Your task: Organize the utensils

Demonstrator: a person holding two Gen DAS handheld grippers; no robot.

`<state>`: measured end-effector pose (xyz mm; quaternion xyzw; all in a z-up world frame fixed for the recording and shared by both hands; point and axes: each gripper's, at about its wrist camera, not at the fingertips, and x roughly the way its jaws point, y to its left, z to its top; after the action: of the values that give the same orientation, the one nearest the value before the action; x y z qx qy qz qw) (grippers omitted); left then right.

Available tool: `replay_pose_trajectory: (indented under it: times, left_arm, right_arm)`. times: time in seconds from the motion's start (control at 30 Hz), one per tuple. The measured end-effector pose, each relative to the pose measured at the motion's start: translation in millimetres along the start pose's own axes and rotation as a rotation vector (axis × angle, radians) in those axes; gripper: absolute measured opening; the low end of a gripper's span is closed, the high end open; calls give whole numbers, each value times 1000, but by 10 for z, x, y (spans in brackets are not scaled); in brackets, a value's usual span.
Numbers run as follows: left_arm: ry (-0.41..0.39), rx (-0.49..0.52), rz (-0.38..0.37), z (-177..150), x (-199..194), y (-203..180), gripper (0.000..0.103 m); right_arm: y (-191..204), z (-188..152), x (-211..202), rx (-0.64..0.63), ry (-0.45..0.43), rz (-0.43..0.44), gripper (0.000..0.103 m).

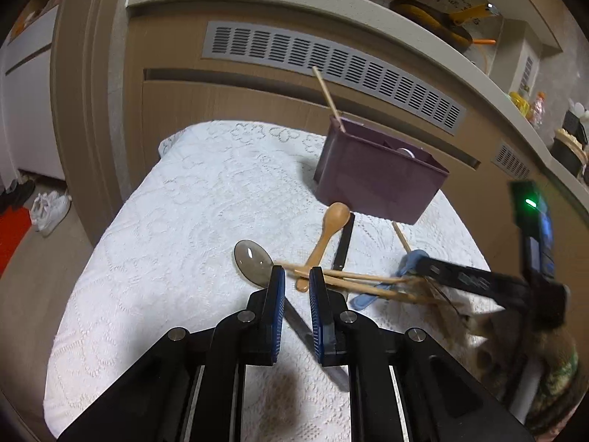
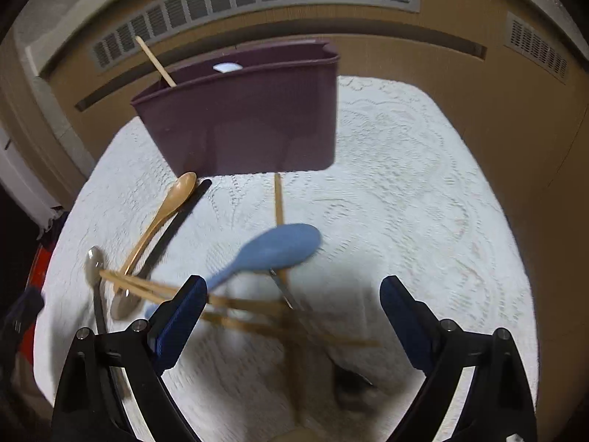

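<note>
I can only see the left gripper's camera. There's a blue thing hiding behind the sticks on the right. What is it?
Observer: In the right wrist view it is a blue spoon lying on the white cloth, bowl end toward the purple bin.
Operator: Is the other gripper grabbing it?
Observer: No. The right gripper is wide open, with nothing between its fingers.
Operator: Is anything behind the bin's right side?
Observer: Only bare cloth shows to the right of the bin there, up to the brown cabinet.
</note>
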<state>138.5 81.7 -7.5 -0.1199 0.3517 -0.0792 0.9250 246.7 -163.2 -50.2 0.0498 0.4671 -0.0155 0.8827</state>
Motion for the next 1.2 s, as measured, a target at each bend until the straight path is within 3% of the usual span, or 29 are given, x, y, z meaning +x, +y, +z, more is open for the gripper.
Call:
replay_pose_trajectory:
  times: [0.13, 0.3, 0.37, 0.47, 0.63, 0.87, 1.0, 1.03, 1.1, 1.2]
  left_arm:
    - [55, -79, 23, -16, 74, 210, 16]
    - [134, -138, 52, -85, 230, 404, 35]
    - [162, -143, 45, -110, 309, 419, 47]
    - [185, -137, 32, -93, 425, 390, 55]
    - [235, -168, 23, 40, 682, 381, 58]
    - [270, -197, 87, 224, 962, 285, 58]
    - [256, -77, 157, 252, 1076, 64, 54]
    - [246, -44, 162, 239, 1075, 11, 44]
    - [251, -4, 153, 200, 1076, -44, 33]
    - [230, 69, 133, 81, 997, -137, 33]
  right_arm:
    - [230, 124, 232, 33, 50, -46, 86]
    - [404, 102, 378, 7, 71, -73, 69]
    - [471, 51, 327, -82, 44, -65, 37]
    - [449, -41, 201, -169, 33, -16, 20]
    - [114, -211, -14, -191, 24, 33, 20]
    - [-314, -391, -275, -198, 1, 99, 20]
    - [-490, -405, -348, -212, -1, 132, 20]
    - [-517, -414, -370, -213, -3, 139, 20]
    - [-566, -443, -439, -223, -21, 149, 20]
    - [-560, -451, -474, -238, -41, 138, 20]
